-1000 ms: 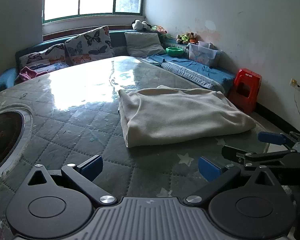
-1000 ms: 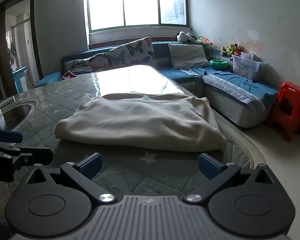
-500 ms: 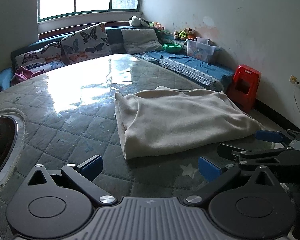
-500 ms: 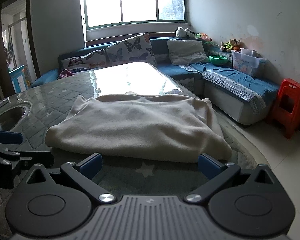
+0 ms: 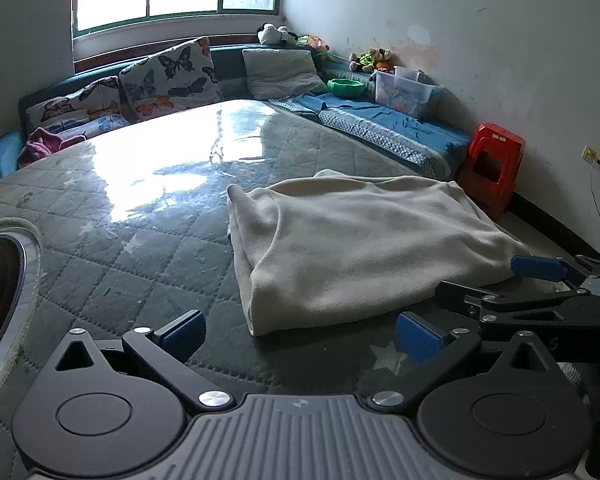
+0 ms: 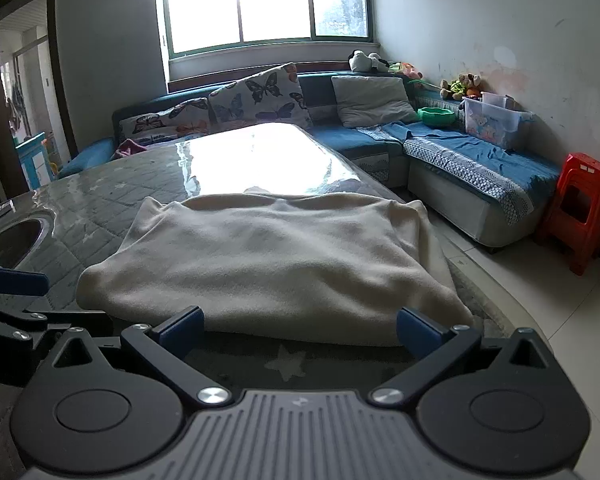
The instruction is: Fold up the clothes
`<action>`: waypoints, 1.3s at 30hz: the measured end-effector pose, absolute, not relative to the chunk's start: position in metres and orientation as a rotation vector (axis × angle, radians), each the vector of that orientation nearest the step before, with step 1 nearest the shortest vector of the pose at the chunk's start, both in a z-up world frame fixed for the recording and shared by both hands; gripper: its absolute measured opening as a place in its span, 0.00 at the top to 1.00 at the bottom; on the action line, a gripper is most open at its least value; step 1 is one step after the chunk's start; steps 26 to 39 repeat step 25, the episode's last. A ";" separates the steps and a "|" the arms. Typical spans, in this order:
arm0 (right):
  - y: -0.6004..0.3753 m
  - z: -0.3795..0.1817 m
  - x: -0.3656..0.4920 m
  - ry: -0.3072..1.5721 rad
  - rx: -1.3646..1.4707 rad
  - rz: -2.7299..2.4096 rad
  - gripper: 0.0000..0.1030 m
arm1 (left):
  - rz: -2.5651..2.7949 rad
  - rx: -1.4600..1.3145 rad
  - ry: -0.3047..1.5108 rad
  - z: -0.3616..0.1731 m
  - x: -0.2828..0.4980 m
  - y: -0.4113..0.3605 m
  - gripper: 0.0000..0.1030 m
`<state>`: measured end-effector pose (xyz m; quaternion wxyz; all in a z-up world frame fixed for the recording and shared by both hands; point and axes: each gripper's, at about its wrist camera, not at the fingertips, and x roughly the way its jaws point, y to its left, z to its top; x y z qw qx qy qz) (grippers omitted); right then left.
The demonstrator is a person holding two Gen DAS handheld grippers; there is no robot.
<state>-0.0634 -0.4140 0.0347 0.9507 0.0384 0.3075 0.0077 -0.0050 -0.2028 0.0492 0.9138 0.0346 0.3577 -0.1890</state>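
Left tongs (image 5: 299, 332): black frame with blue pads, spread wide and empty, low over the desk just short of the garment's near left corner; seen edge-on at the left border of the right wrist view (image 6: 16, 292).
Right tongs (image 6: 299, 326): same build, spread wide and empty, pads just short of the garment's near edge, contact not clear; seen from the side at the right of the left wrist view (image 5: 540, 280).
Writing: a few pale letters on the left tongs' body at the far left edge of the right wrist view, cut off and unreadable; small round emblems on both grey ribbed housings, too small to read.
Cream fleece garment (image 6: 268, 264): folded into a thick rectangle, lying flat on the desk near its right edge, layered fold facing left.
Desk (image 5: 140, 216): grey-green quilted cover with pale stars under a glossy clear sheet; window glare washes out the far part.
Round metal-rimmed recess (image 5: 4, 280): sunk in the desk at left, cut off by the frame, inside dark.
Red plastic stool (image 6: 580, 208): on the tiled floor beyond the desk's right edge.
Blue corner sofa (image 6: 460, 156): behind the desk, partly hidden by it, carrying butterfly-print cushions (image 6: 256, 96), a grey pillow (image 6: 372, 100), a green bowl (image 6: 438, 116), a clear storage box (image 6: 496, 120) and soft toys (image 6: 460, 84).
Pink cloth (image 5: 40, 146): bunched at the sofa's left end.
Window (image 6: 264, 0): overexposed.
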 end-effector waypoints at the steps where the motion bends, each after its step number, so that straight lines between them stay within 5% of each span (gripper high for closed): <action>1: -0.414 0.035 -0.063 0.625 0.079 0.015 0.00 | -0.389 0.071 0.737 0.049 -0.005 -0.203 0.00; 39: -0.418 0.035 -0.046 0.633 0.088 0.009 0.00 | -0.381 0.074 0.741 0.050 0.013 -0.202 0.00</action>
